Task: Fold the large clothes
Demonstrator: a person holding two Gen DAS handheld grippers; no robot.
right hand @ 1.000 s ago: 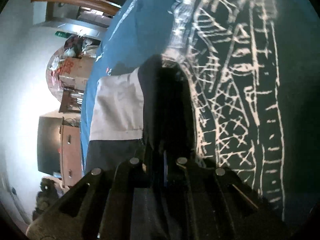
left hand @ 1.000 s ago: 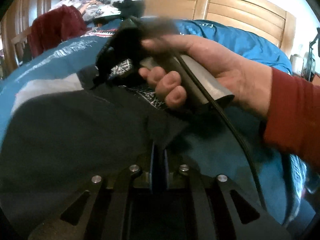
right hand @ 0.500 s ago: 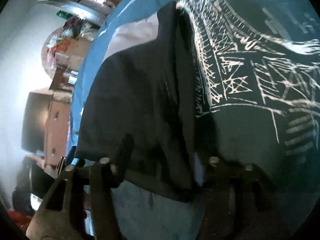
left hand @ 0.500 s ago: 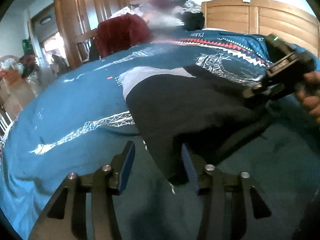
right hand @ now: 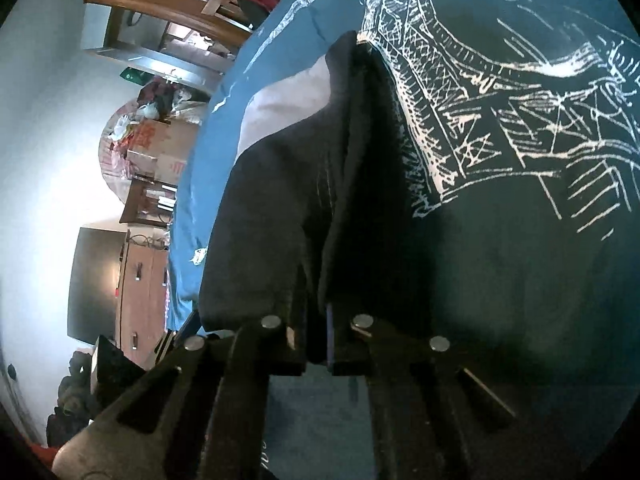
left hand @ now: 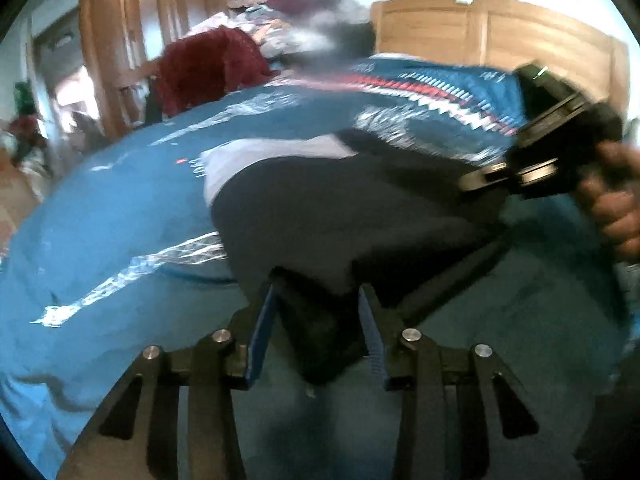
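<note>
A dark folded garment with a light grey panel lies on a blue patterned bedspread. My left gripper is open, its blue-padded jaws on either side of the garment's near corner. My right gripper is shut on a fold of the garment at its edge. In the left wrist view the right gripper shows at the right, held by a hand, at the garment's far side.
A wooden headboard stands behind the bed. A pile of clothes and a dark red garment lie at the back left. Wooden wardrobe on the left. Boxes and furniture beside the bed.
My left gripper, shut a second ago, opened and has moved in so the garment's corner lies between its jaws. My right gripper opened half a second ago and has shut again on a fold.
</note>
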